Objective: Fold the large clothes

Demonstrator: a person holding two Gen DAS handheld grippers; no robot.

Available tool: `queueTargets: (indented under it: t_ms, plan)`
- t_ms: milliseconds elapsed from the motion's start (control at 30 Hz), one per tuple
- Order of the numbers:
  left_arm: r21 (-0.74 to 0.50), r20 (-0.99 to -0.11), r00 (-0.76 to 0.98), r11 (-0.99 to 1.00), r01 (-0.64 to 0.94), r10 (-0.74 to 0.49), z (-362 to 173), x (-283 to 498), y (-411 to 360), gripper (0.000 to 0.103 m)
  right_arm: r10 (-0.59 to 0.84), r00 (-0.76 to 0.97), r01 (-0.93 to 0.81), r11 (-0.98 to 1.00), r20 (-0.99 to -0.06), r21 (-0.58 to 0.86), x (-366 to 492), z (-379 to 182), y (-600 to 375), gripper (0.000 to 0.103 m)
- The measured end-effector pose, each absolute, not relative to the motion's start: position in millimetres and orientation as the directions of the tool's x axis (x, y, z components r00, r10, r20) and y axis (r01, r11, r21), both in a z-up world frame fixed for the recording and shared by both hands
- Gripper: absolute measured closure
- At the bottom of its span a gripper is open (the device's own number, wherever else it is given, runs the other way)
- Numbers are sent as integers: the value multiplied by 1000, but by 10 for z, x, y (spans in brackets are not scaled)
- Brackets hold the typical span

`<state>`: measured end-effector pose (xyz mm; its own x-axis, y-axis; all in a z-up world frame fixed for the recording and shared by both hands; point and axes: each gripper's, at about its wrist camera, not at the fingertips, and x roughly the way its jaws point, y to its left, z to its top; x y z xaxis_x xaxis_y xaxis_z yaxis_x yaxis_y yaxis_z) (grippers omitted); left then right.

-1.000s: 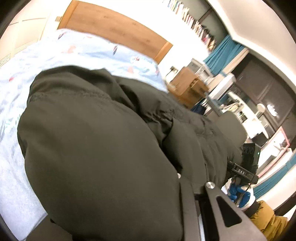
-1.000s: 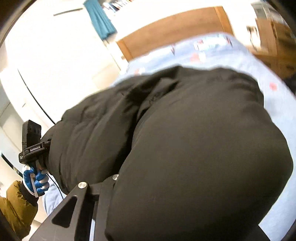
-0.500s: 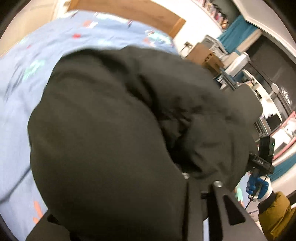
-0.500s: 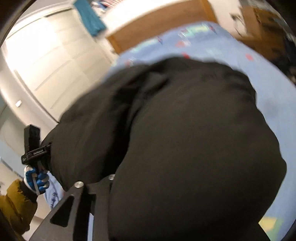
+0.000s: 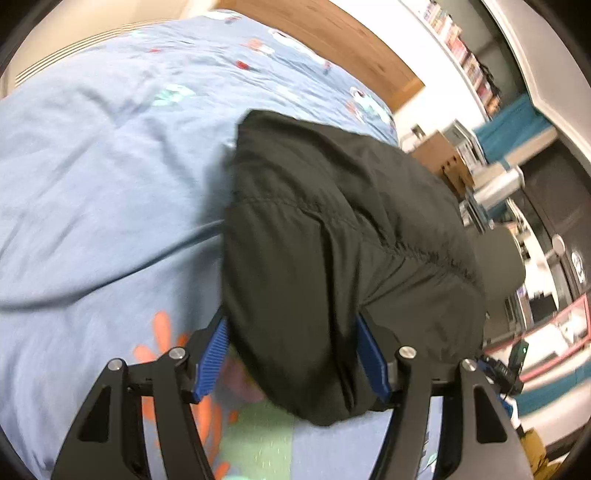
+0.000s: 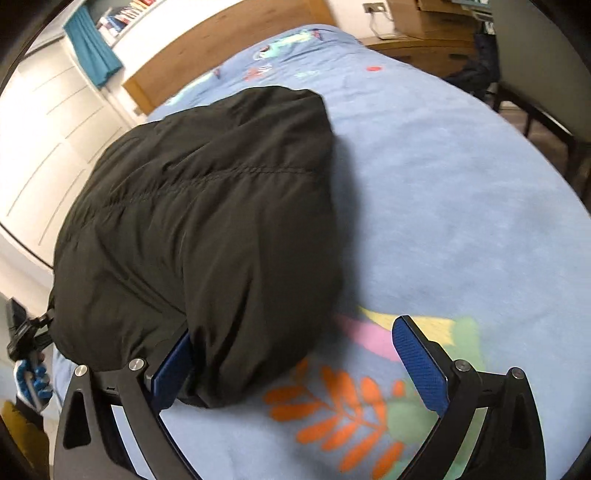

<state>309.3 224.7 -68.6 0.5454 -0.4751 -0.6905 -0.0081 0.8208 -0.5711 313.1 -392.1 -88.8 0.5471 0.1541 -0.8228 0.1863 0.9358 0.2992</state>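
Left wrist view shows my left gripper (image 5: 291, 356) and right gripper (image 6: 299, 369) just spreading off the folded black puffer jacket (image 6: 207, 229) on the blue bedspread (image 6: 461, 192); I judge its springy fill may unfold it, or a withdrawing pad may snag it.

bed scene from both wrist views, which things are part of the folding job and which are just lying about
Part of the job:
- black padded jacket, bunched on the blue bedspread
- left gripper, jaws just opened, jacket edge between them
- right gripper, jaws just opened wide

Just lying about:
- wooden headboard
- cardboard boxes
- teal curtain
- bookshelf
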Motion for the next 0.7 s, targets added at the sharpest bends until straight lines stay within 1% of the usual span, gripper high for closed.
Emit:
queueTargets:
  t_ms: [100,167,333,533,700]
  plan:
    - [-557,-693,576,829,-48,-433,-592,2850,2362,40,100,551,210,944,-828,254,3040,-697,-3944,5]
    - [-540,-696,595,839,-64,-402,-425,2724,2295,40,82,563,207,949,-823,237,2786,-572,-3868,5]
    - [-462,-717,622,883,-88,-313,-163,2247,2201,40,69,594,175,961,-801,213,2287,-334,-3592,5]
    - [-336,-739,640,939,-79,-211,36,1832,1748,40,69,621,100,981,-781,167,1829,-127,-3193,5]
    - [-237,-725,678,968,-84,-119,160,1446,1374,40,65,647,37,992,-760,117,1526,-59,-2858,5]
